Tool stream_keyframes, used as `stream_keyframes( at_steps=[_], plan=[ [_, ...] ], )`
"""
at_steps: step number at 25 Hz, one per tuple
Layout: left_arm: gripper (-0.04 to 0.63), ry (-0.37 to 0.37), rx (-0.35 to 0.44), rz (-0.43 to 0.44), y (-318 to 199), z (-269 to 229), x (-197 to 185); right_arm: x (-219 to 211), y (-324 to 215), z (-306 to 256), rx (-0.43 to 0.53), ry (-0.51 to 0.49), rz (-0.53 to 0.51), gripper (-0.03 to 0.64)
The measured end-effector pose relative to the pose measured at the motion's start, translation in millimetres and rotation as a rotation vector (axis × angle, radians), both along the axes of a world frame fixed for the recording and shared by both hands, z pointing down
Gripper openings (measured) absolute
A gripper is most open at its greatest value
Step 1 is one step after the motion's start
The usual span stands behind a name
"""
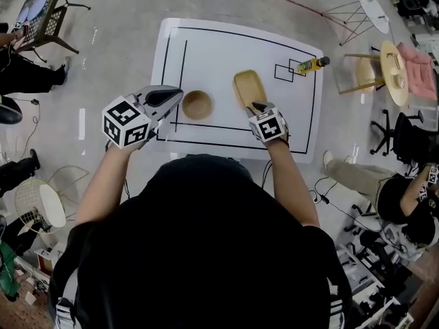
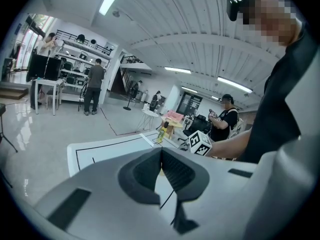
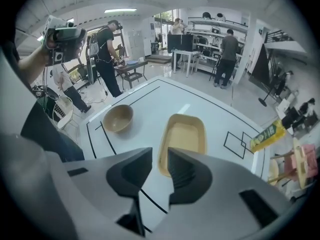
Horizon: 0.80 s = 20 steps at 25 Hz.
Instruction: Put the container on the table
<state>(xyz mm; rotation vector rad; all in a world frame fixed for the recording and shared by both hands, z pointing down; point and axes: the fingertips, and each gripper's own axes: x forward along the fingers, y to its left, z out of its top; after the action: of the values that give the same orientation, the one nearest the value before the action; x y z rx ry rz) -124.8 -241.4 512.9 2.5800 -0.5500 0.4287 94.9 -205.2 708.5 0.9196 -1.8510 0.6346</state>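
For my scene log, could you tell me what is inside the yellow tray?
The yellow tray looks empty, its floor bare; the right gripper covers only part of its near rim.

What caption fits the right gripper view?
Open right hand-held gripper faces a tray beside a bowl on the table.

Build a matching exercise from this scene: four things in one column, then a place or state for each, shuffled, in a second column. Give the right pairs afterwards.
Things
1. round brown wooden bowl
2. rectangular tan plastic container
3. yellow-green bottle
4. left gripper

Places or states
A. beside the small black taped squares
B. jaws together, nothing between them
C. just ahead of the open right gripper
D. on the white table, left of the container

Pairs: 1-D, 2-C, 3-A, 4-B
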Motion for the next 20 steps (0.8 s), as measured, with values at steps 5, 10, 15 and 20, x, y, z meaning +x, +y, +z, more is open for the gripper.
stream_keyframes(
  at_steps=[5,10,15,20],
  plan=[
    [0.006,0.005,0.034,0.009,4,-14,7,8,-1,-21,0.042,-0.014,0.023,0.098],
    [0.006,0.005,0.052,0.016,11,-25,12,23,2,-53,0.087,-0.065,0.081,0.097],
    [0.006,0.002,0.072,0.028,17,-36,19,35,0,-90,0.148,-0.112,0.122,0.097],
    [0.006,0.004,0.088,0.041,18,-43,28,38,-3,-117,0.199,-0.159,0.146,0.095]
  ],
)
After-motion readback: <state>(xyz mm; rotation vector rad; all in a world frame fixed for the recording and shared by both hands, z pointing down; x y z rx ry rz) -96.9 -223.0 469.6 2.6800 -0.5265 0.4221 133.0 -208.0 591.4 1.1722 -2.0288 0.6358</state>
